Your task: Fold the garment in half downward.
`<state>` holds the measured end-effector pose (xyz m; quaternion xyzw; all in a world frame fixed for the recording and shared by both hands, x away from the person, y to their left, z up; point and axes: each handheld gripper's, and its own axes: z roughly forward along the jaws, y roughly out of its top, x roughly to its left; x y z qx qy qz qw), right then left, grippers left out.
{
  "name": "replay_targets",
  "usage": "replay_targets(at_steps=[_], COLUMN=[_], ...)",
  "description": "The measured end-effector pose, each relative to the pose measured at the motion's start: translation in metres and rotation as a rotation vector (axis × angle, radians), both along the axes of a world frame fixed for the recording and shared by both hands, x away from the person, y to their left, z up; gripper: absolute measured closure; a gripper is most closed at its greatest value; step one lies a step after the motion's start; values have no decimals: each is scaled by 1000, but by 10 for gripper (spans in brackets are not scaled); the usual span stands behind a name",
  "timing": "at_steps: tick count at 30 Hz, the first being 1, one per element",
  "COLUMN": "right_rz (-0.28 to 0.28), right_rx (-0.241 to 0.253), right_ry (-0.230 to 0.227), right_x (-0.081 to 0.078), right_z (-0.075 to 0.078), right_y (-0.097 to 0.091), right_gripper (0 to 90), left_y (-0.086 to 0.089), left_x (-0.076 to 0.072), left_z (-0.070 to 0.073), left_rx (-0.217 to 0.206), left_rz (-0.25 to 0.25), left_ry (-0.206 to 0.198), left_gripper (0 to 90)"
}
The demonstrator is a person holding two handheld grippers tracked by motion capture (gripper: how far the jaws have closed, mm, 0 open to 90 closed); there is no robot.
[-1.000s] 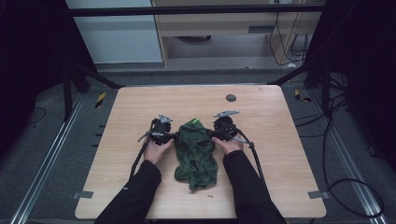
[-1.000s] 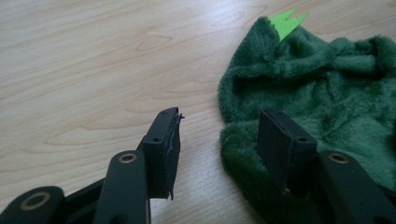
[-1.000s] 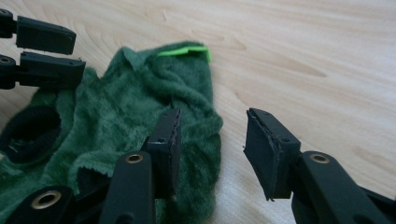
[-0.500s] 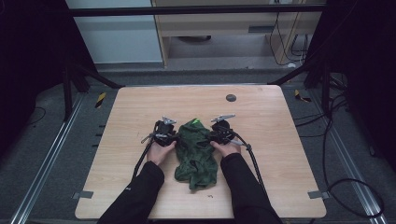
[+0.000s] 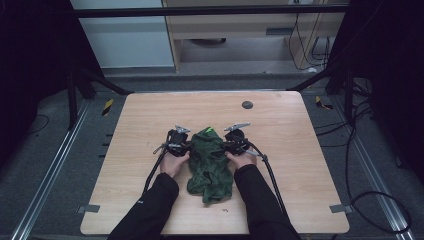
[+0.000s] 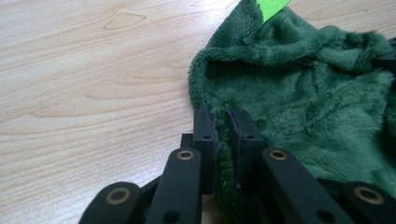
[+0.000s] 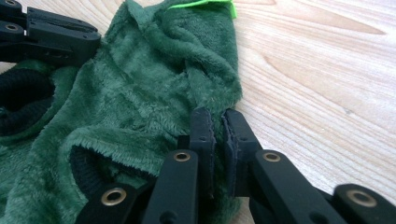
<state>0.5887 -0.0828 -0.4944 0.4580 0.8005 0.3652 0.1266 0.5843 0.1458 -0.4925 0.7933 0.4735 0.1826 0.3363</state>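
A dark green fleece cloth [image 5: 210, 165] lies bunched on the wooden table [image 5: 140, 120], with a bright green tag [image 5: 209, 130] at its far edge. My left gripper [image 5: 186, 145] holds the cloth's left edge, and my right gripper [image 5: 226, 146] holds its right edge. In the left gripper view the jaws [image 6: 225, 122] are shut with green fleece [image 6: 299, 93] pinched between them. The right gripper view shows its jaws [image 7: 217, 123] shut on the fleece edge [image 7: 140, 102] too. The other gripper [image 7: 51, 35] sits at that view's top left.
A small dark round disc [image 5: 247, 104] lies on the table's far side. Black cables [image 5: 272, 185] trail from both grippers toward the near edge. Dark frame legs and floor cables surround the table.
Both grippers, holding the cloth, have moved a little closer together and toward the near side, bunching the cloth more between them.
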Motion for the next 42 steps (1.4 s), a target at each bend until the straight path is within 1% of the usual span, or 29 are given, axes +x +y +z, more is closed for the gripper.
replay_targets(at_steps=[1, 3, 4, 5, 7, 8, 9, 10, 12, 13, 14, 15, 17, 18, 19, 20, 22, 24, 25, 26, 27, 28, 29, 30, 32, 33, 35, 37, 42], right_rz=[-4, -3, -5, -5, -4, -4, -6, 0, -2, 0, 0, -1, 2, 1, 2, 9, 11, 22, 25, 32, 40, 40, 51, 51, 62, 65, 68, 80, 96], right_rx=[9, 16, 22, 22, 35, 43, 55, 61, 64, 69, 69, 77, 83, 92, 104, 110, 124, 129, 134, 132, 131, 131, 133, 133, 135, 142, 144, 137, 133], right_ry=[-4, -17, -23, -23, -42, -49, -54, -74, -79, -97, -97, -119, -126, -132, -149, -160, -171, -188, -188, -198, -202, -202, -210, -210, -230, -232, -236, -254, -268], right_x=[-1, -2, -3, -3, -4, -5, -6, -8, -9, -12, -12, -14, -15, -17, -20, -21, -25, -29, -31, -33, -35, -35, -40, -40, -45, -47, -49, -54, -62], right_z=[3, 5, 7, 7, 13, 16, 19, 25, 27, 33, 33, 39, 41, 44, 49, 52, 58, 63, 65, 68, 69, 69, 73, 73, 78, 80, 81, 85, 88], right_y=[0, -1, -1, -1, -3, -3, -4, -5, -5, -6, -6, -8, -9, -10, -12, -13, -15, -16, -16, -16, -16, -16, -16, -16, -17, -17, -17, -16, -18], right_gripper=[847, 850, 850, 850, 850, 850, 850, 850, 850, 850, 850, 850, 850, 850, 849, 849, 849, 848, 848, 848, 848, 848, 847, 847, 847, 847, 847, 847, 847], left_y=[-1, -1, -1, -1, 0, 0, 0, 0, -2, -3, -3, -4, -5, -5, -5, -6, -5, -5, -5, -5, -4, -4, -3, -3, -2, -2, -1, 0, 0], left_x=[-1, -1, -2, -2, -3, -4, -5, -6, -8, -10, -10, -12, -14, -16, -17, -20, -24, -26, -30, -30, -33, -35, -39, -39, -44, -44, -48, -51, -59], left_z=[1, 2, 6, 6, 12, 15, 19, 23, 30, 39, 39, 44, 51, 55, 58, 65, 71, 73, 77, 77, 79, 81, 85, 85, 91, 91, 94, 97, 102], left_rx=[-6, 1, -3, -3, -16, -32, -40, -39, -44, -46, -46, -45, -45, -44, -41, -47, -54, -53, -55, -55, -47, -49, -46, -46, -43, -43, -33, -31, -28], left_rz=[2, -3, -8, -8, -21, -24, -32, -42, -49, -60, -60, -65, -76, -82, -88, -95, -107, -112, -123, -123, -129, -132, -141, -141, -151, -151, -160, -166, -183], left_ry=[-4, -10, -19, -19, -27, -35, -45, -53, -75, -98, -98, -111, -131, -147, -153, -171, -184, -193, -204, -204, -209, -213, -225, -225, -243, -243, -253, -261, -277], left_gripper=[839, 841, 841, 841, 841, 841, 841, 841, 841, 841, 841, 841, 841, 841, 841, 841, 841, 841, 841, 841, 841, 841, 841, 841, 841, 841, 841, 841, 840])
